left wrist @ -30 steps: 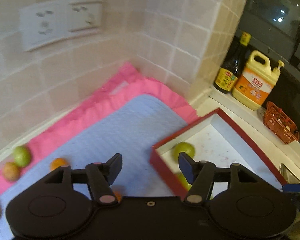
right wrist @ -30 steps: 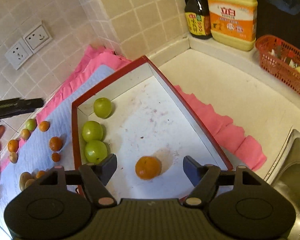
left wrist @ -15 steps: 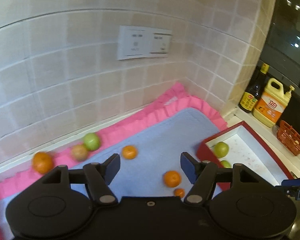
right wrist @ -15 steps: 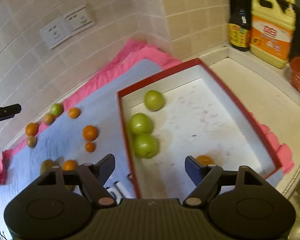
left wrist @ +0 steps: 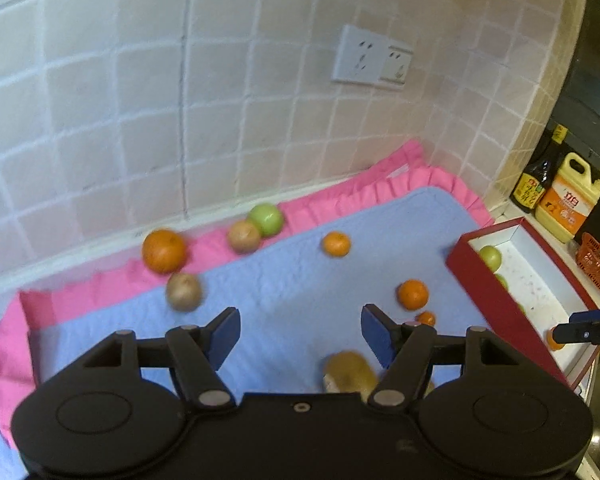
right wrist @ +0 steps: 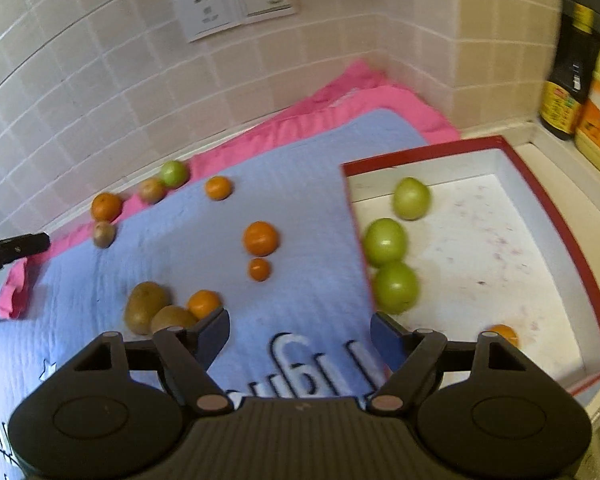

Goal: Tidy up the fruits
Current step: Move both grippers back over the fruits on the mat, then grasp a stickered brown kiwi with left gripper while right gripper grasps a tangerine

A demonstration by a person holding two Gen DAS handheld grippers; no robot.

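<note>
**Both claws empty over the mat, next fruit not yet picked**

Left claw: released, nothing between the jaws. Right claw: same, spread wide and empty, hanging over the blue mat next to the red box.

Where the fruit is:
- In the box: three green fruits bunched at the left wall, one orange near the front edge.
- Loose on the mat: oranges, two kiwis with a small orange touching them, more fruit along the pink cloth by the wall.

Looks like the step in hand is reaching for another loose fruit. How I'd do it:
- Left claw takes the kiwi just below its right finger (closest thing to it); centre the jaws first, it sits off to one side.
- Right claw takes the mid-mat orange, clear on all sides.
- Come down from above and close gently; round fruit rolls on soft cloth.
- Avoid the kiwi/orange cluster until the singles are gone.

Hard to read:
- Motion blur in the left view; the wall-side fruit is smeared.
- The kiwi is partly behind the left claw body.
- The box's near corner is cut off by the right claw body.
- Can't tell the sorting rule (by kind, or just everything into the box).
</note>
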